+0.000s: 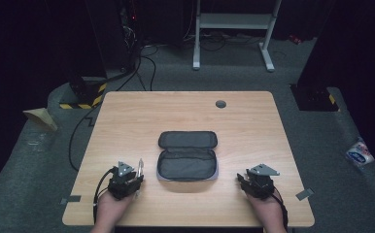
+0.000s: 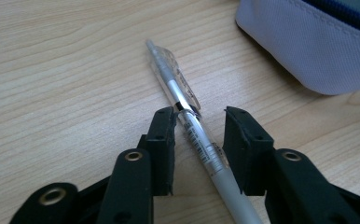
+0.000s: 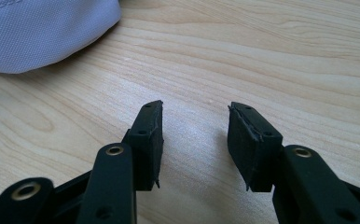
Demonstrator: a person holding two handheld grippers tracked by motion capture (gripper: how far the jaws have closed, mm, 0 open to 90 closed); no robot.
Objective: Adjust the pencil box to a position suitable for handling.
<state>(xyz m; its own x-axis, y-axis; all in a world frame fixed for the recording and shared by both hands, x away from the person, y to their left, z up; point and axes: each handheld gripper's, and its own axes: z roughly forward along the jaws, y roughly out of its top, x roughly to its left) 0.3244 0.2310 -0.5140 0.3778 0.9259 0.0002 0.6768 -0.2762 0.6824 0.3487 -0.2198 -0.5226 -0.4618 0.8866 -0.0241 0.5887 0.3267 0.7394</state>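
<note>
A silver pen point(image 2: 187, 121) with a clear clip lies slanted on the wooden table point(image 1: 176, 111), left of an open pencil case point(image 1: 187, 155). The case is dark inside and pale lavender outside, and a corner of it point(image 2: 318, 51) is in the left gripper view. My left gripper point(image 2: 200, 112) stands around the pen's middle with its jaws apart. The left jaw is right against the pen and a gap shows at the right one. From above, the pen point(image 1: 140, 167) pokes forward out of the left gripper point(image 1: 136, 178). My right gripper point(image 3: 195, 109) is open over bare wood, right of the case point(image 3: 43, 32).
A small grey round cap point(image 1: 220, 104) sits in the tabletop near the far edge. Cables point(image 1: 142, 63) and a white metal frame point(image 1: 234, 29) stand on the carpet beyond the table. Bare wood lies on all sides of the case.
</note>
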